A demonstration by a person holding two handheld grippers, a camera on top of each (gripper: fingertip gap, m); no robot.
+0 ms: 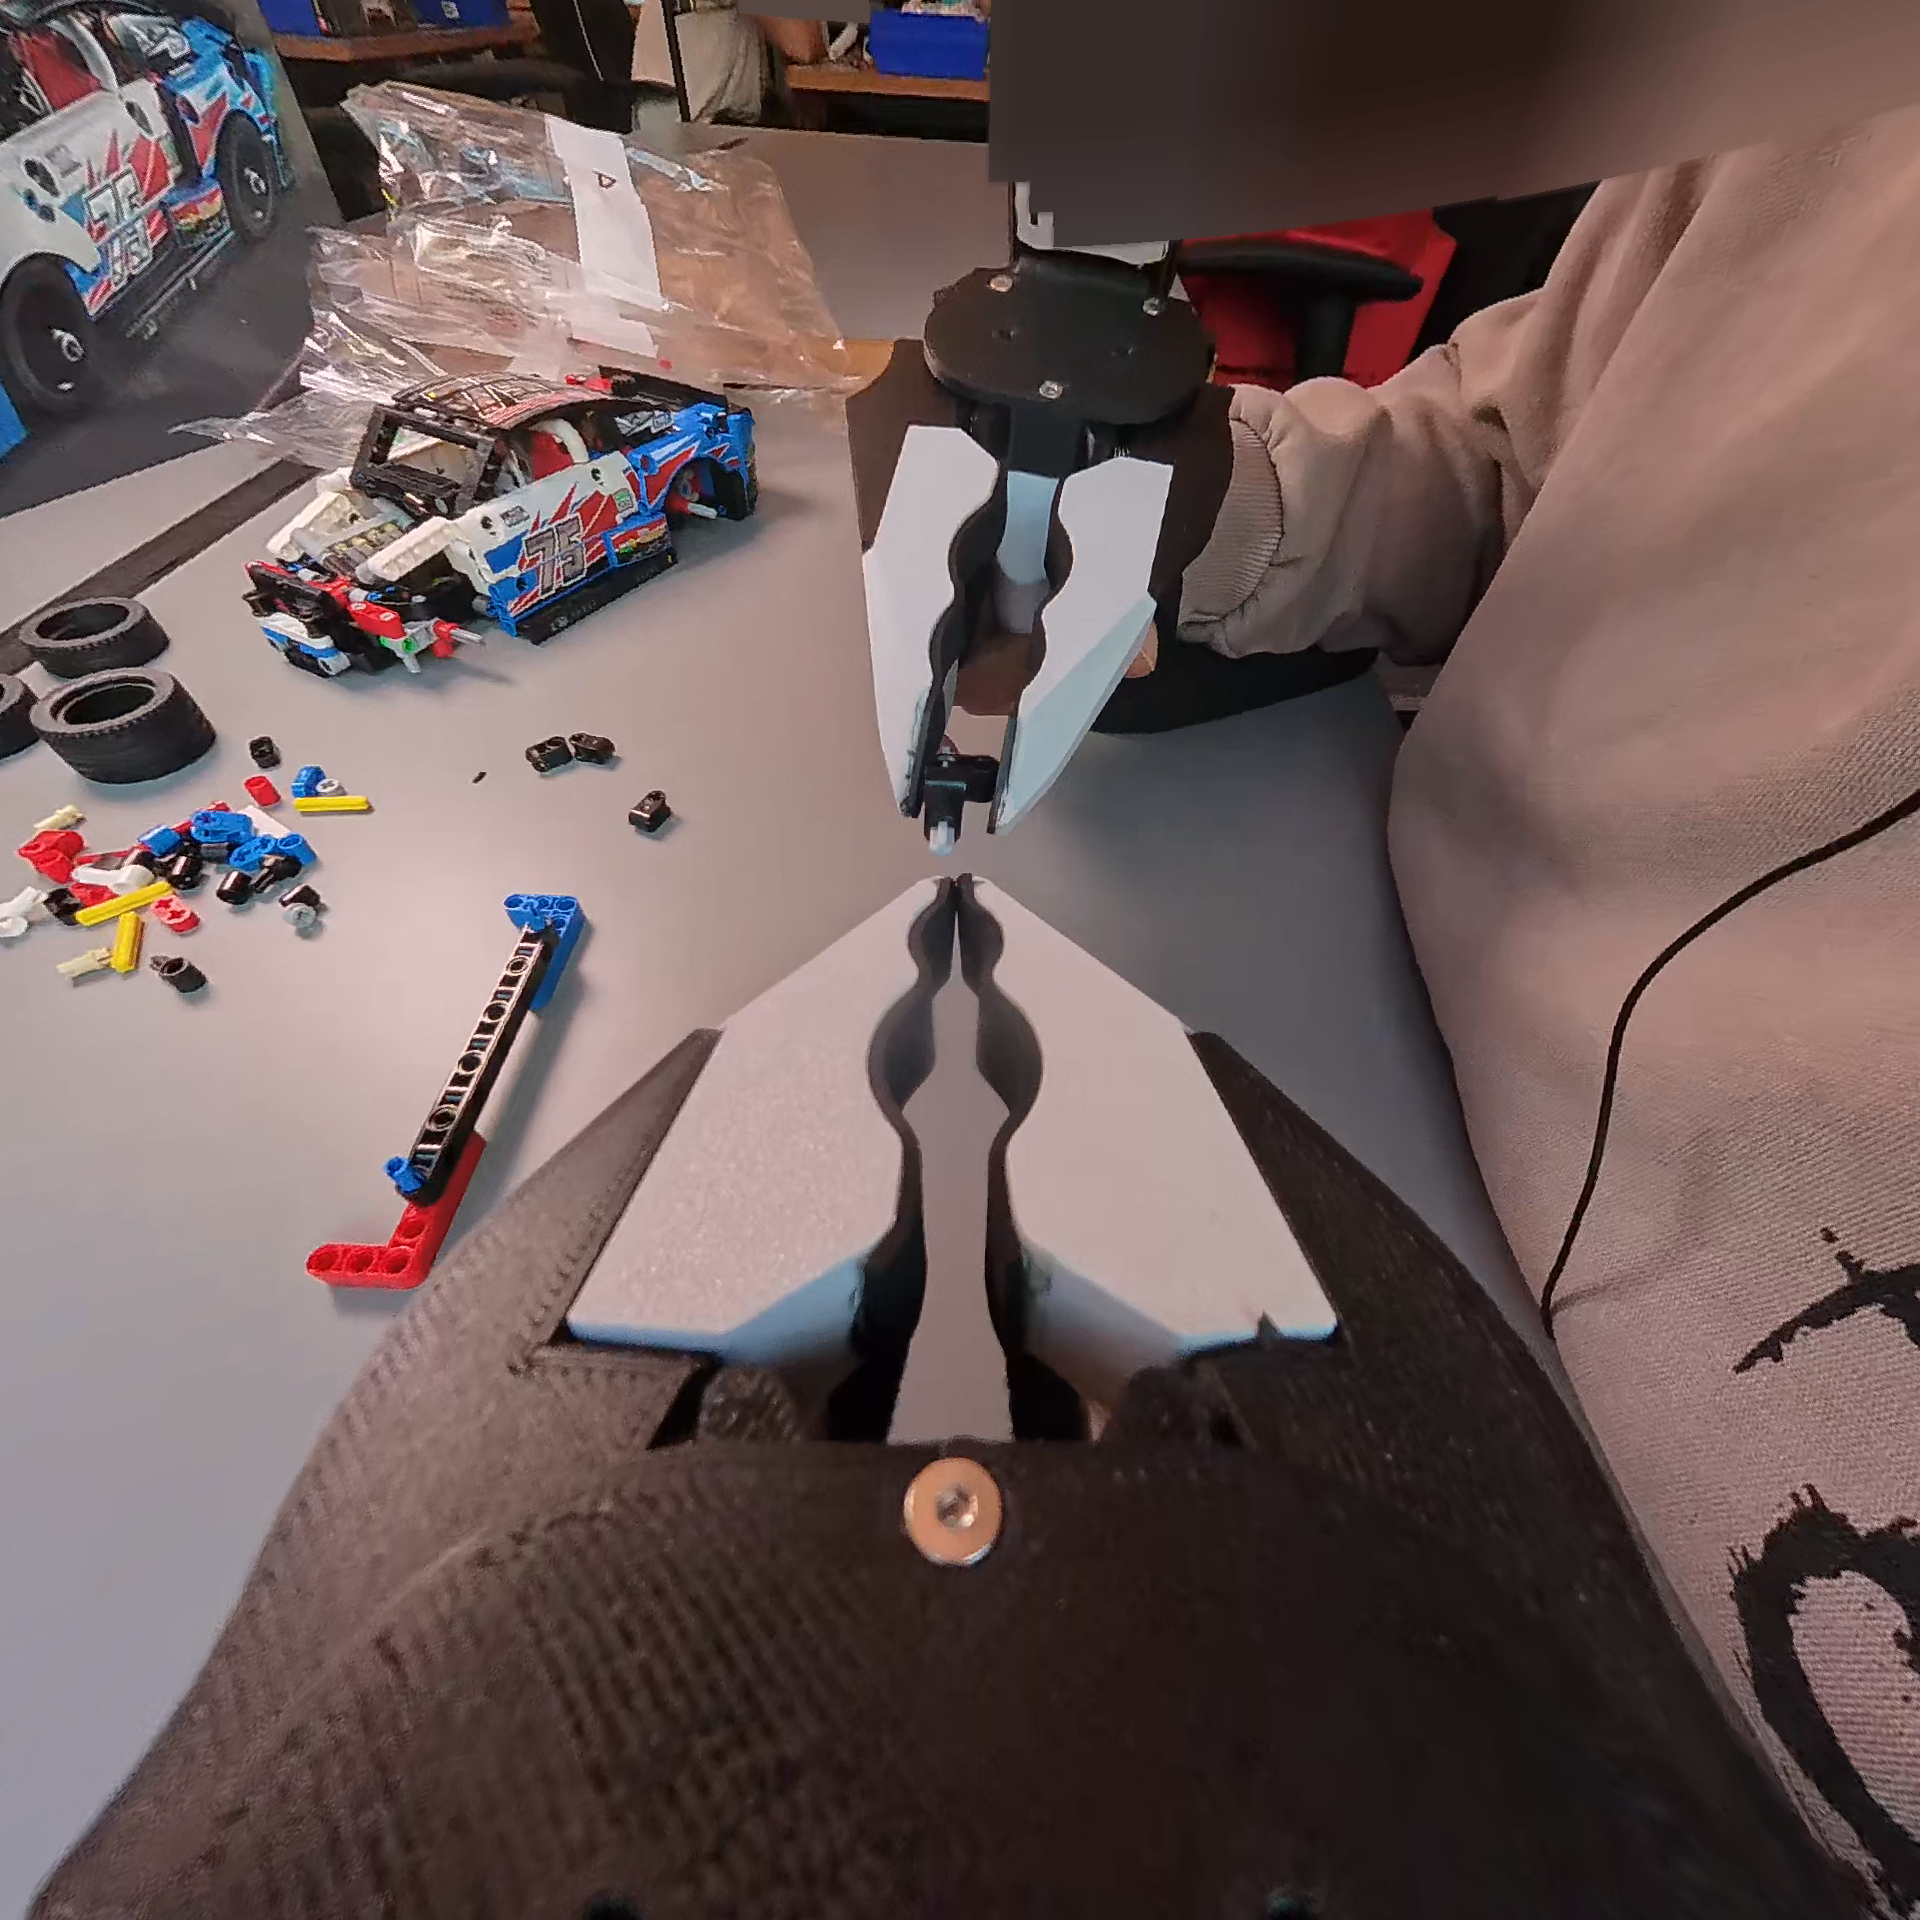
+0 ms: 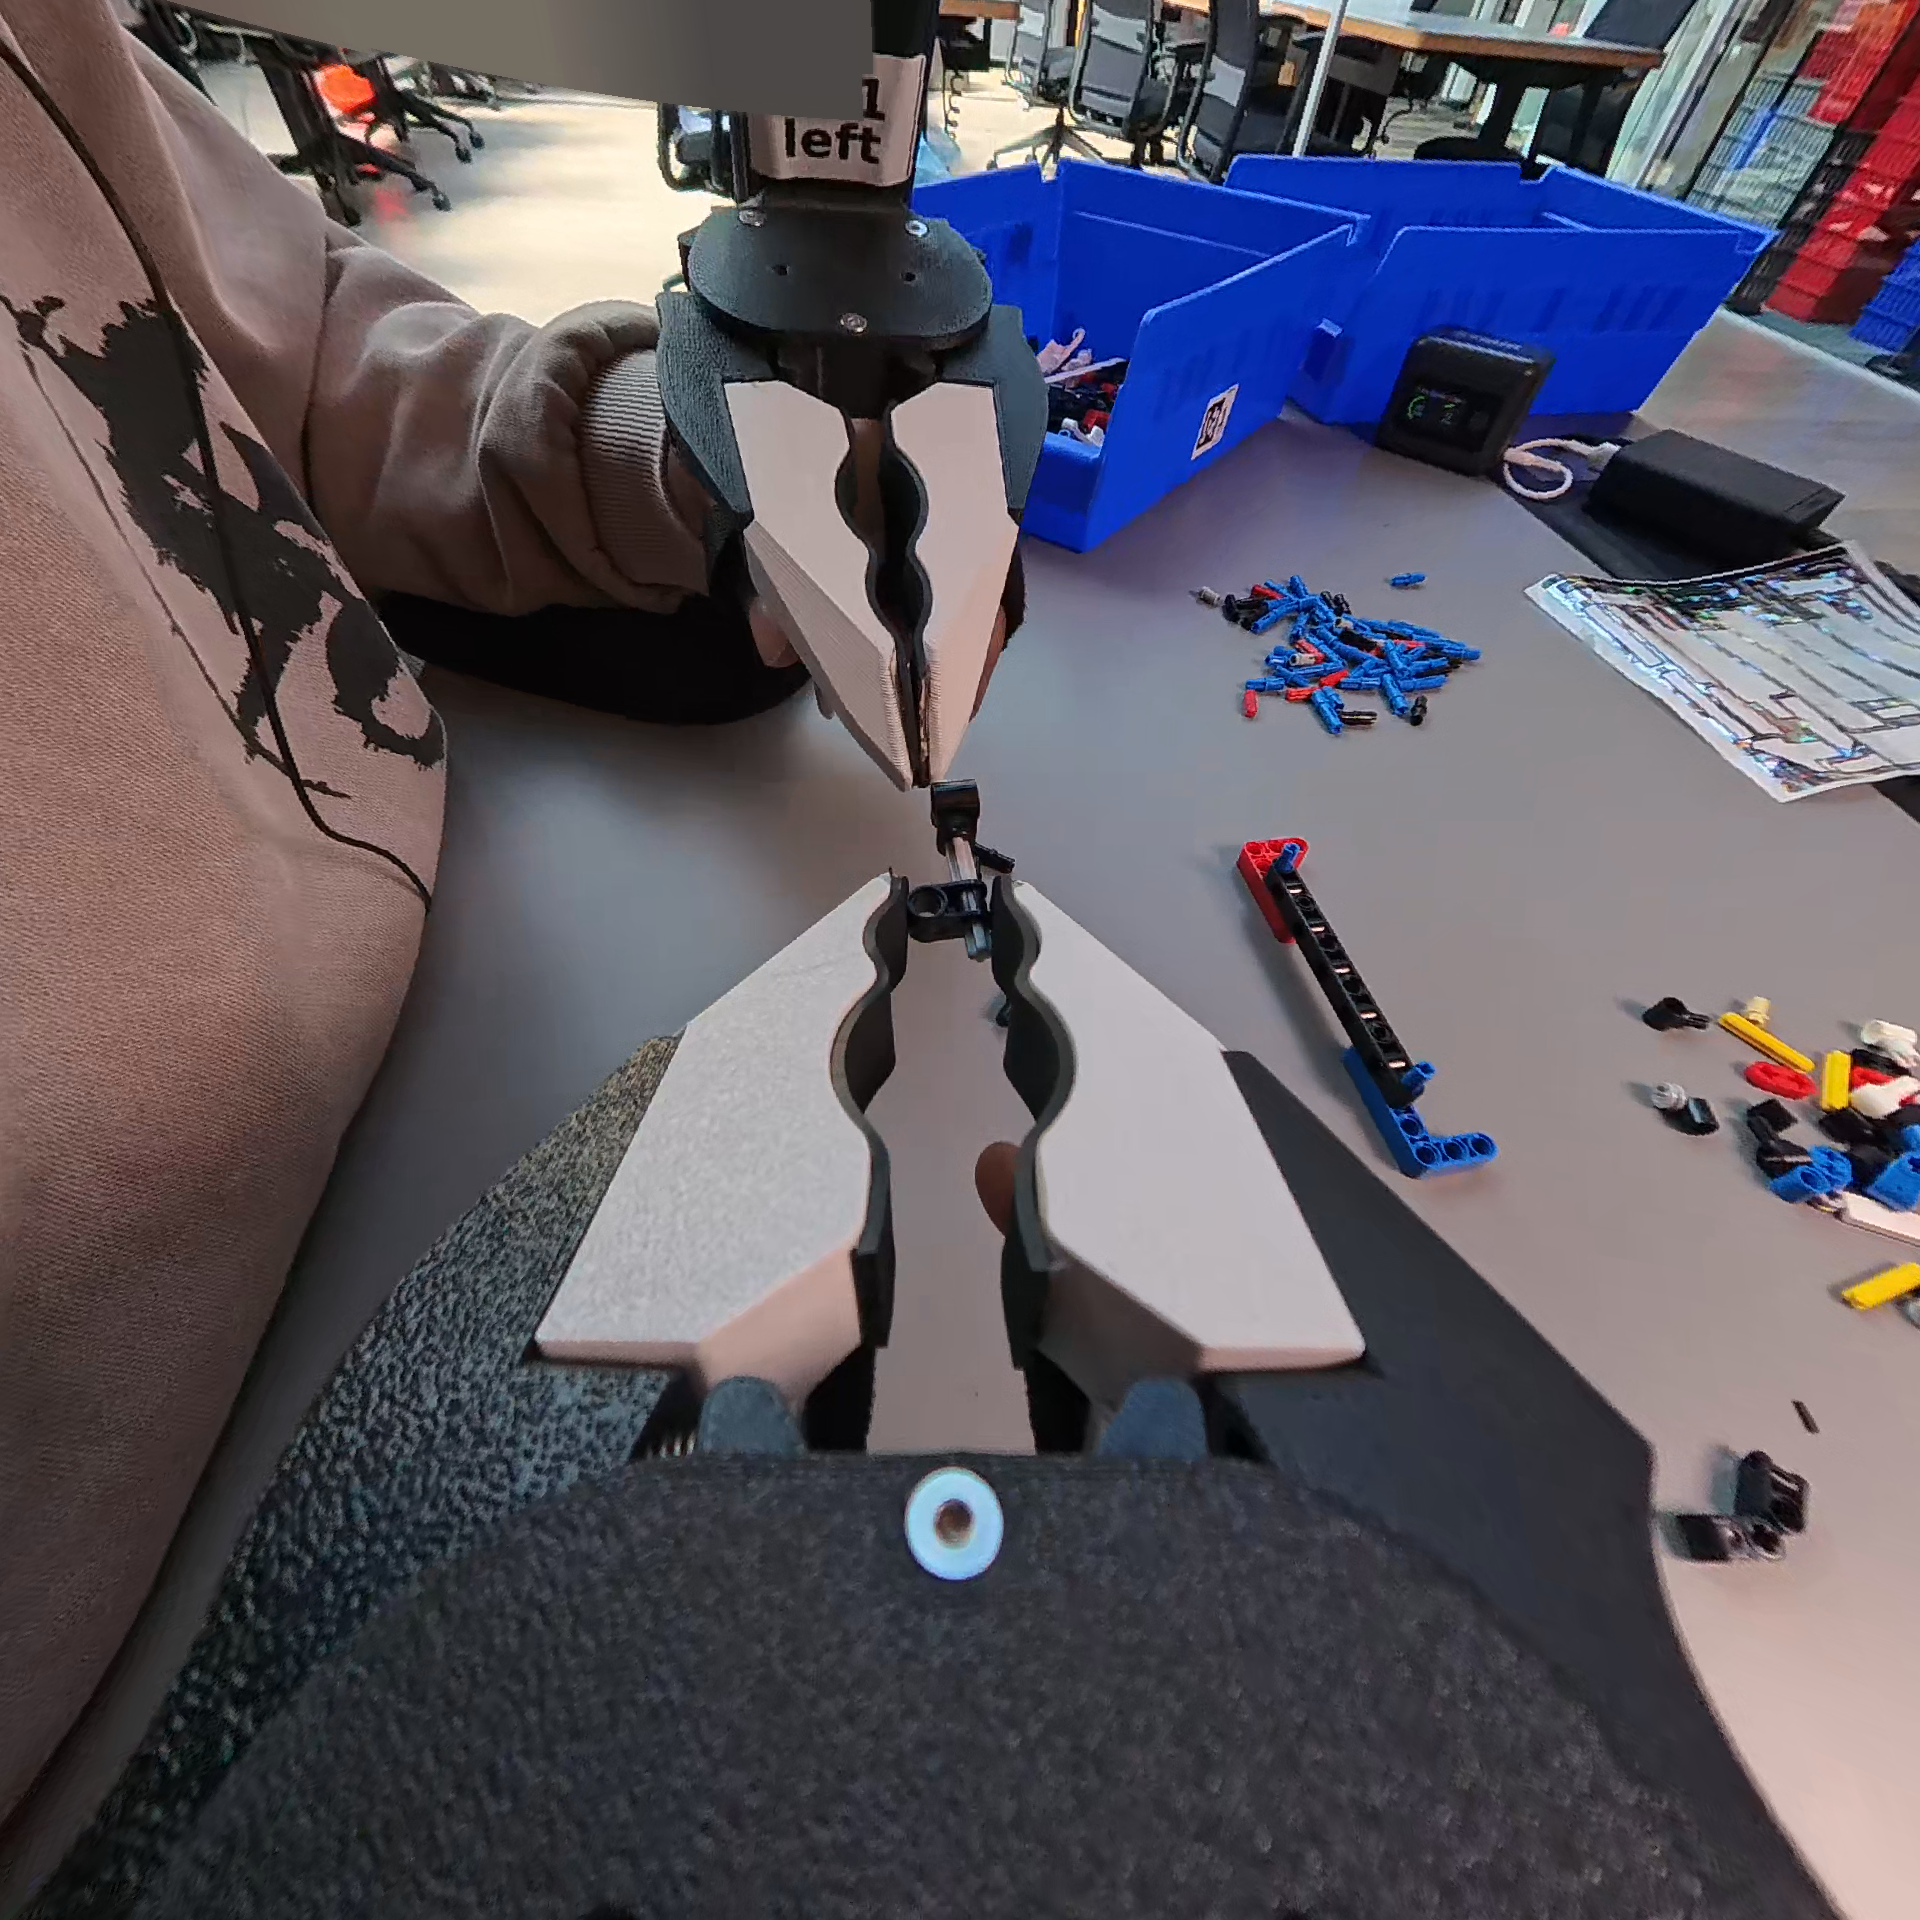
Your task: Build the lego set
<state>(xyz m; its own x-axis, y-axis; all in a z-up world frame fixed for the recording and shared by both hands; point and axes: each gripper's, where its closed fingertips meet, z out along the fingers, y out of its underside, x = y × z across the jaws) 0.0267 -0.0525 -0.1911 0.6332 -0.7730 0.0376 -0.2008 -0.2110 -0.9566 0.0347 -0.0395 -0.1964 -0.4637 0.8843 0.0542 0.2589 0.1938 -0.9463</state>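
My right gripper [image 2: 940,904] is shut on a small black connector [image 2: 935,912] with a grey axle [image 2: 956,857] through it. A second black connector [image 2: 954,805] sits on the axle's far end. The held piece also shows in the left wrist view [image 1: 948,790], above the grey table [image 1: 727,935]. My left gripper [image 1: 954,883] is shut with nothing visible between its tips. It faces the right gripper, just short of the axle's white end [image 1: 940,840]. In the right wrist view the left gripper's tips [image 2: 920,774] are right beside the far connector.
A part-built racing car [image 1: 509,520], tyres [image 1: 120,722] and loose pieces [image 1: 156,862] lie at the left. A black beam with blue and red corner pieces [image 1: 478,1070] lies nearby. Blue bins [image 2: 1195,312], a pile of pins [image 2: 1351,655] and an instruction sheet [image 2: 1745,675] are beyond. Only a small space, under 4 cm, lies between the two pairs of fingers. The part-built racing car [image 1: 509,520] lies around 30 cm away from my right fingertips.
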